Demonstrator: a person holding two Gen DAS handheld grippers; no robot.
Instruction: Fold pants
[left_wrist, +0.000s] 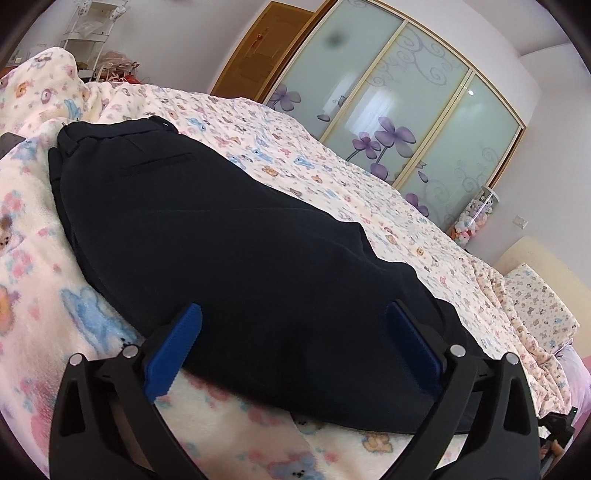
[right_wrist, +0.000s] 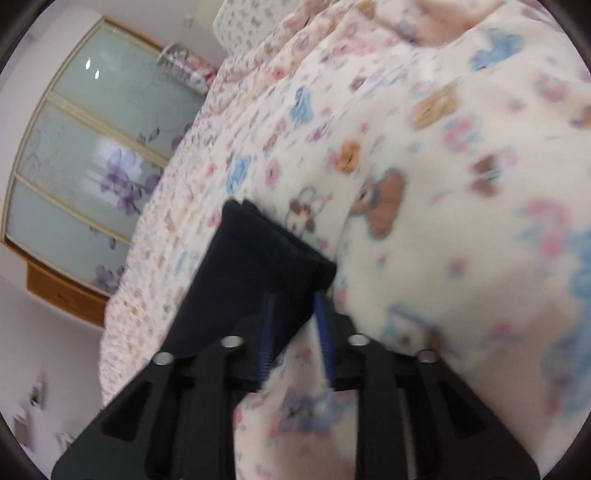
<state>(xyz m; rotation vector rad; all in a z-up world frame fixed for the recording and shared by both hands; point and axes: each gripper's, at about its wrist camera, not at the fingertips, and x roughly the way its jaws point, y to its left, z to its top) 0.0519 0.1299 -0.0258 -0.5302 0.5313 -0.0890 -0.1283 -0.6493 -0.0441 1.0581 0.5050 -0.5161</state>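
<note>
Blue ribbed pads on both claws. Left claw: jaws spread wide, straddling the near part of the pants, gripping nothing; whether the pads rest on the cloth, cannot tell. Right claw: jaws drawn close, pinching the near edge of the hem end of the pants; view blurred, so grip depth unclear.

Pants: dark navy, lying long on the blanket. Waistband at far left in the left view, welt pocket facing up, so back side is showing. Legs look stacked one on the other; several layers show at the hem in the right view. Cloth lies mostly flat with a few soft ridges.

Judgement on handling: light, limp woven fabric, no stiffness; will sag and slide between layers if lifted from one point. Fleece blanket underneath likely drags on it. Best held at two corners of one end, all layers caught together, and carried low toward the waistband.

Beyond: bed sheet, wardrobe with sliding flowered doors, door at far wall.
</note>
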